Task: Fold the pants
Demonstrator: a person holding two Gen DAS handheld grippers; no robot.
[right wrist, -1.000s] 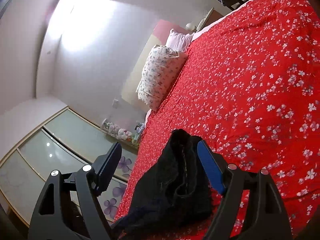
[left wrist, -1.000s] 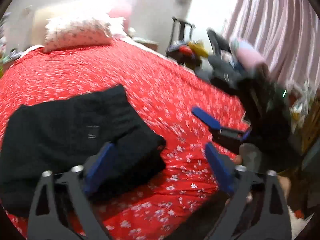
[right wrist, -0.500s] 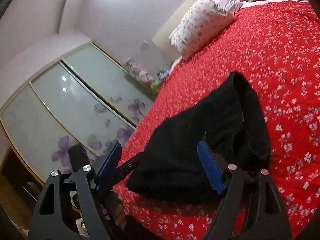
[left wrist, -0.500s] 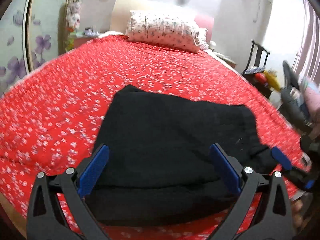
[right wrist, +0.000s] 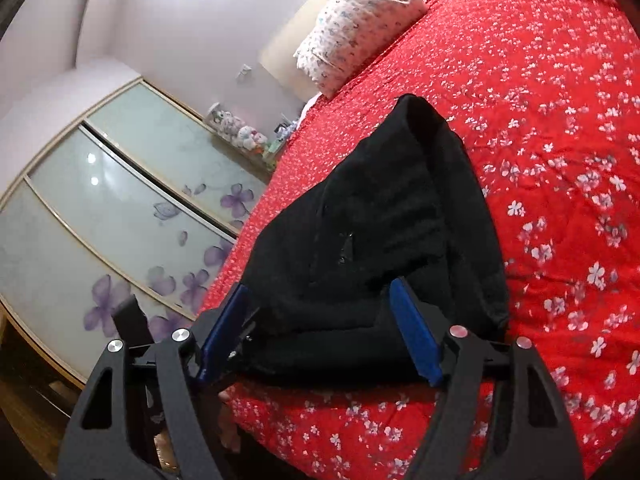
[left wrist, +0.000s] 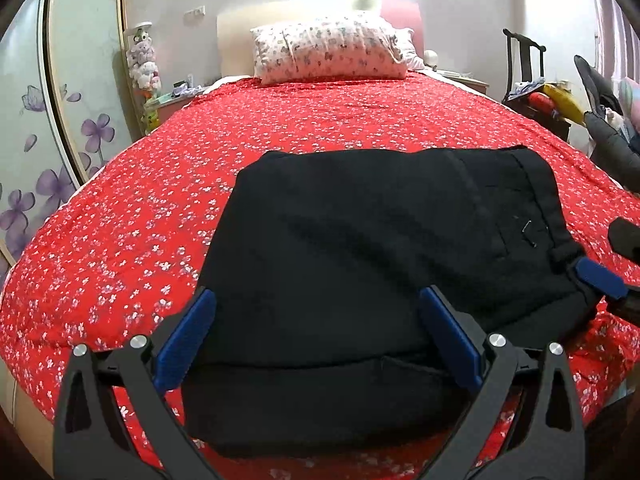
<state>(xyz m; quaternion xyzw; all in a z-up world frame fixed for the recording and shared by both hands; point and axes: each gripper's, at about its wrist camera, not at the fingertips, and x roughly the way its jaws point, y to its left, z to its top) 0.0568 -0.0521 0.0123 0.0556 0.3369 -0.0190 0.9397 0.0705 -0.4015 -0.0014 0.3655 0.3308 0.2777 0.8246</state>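
Black pants (left wrist: 380,248) lie folded in a thick rectangle on the red flowered bedspread (left wrist: 160,184), near the bed's front edge. My left gripper (left wrist: 316,324) is open, its blue pads on either side of the folded front edge, just above it. In the right wrist view the pants (right wrist: 380,232) show from their right end. My right gripper (right wrist: 324,312) is open around that end of the stack. The right gripper's blue pad (left wrist: 600,278) shows at the pants' right corner in the left wrist view.
A flowered pillow (left wrist: 332,50) lies at the headboard. A wardrobe with purple flower doors (right wrist: 120,216) stands left of the bed. A chair with clutter (left wrist: 536,96) stands at the right. Bare bedspread lies beyond the pants.
Both grippers swung round to face the pants and moved in close to the folded stack. The pants lie the same way.
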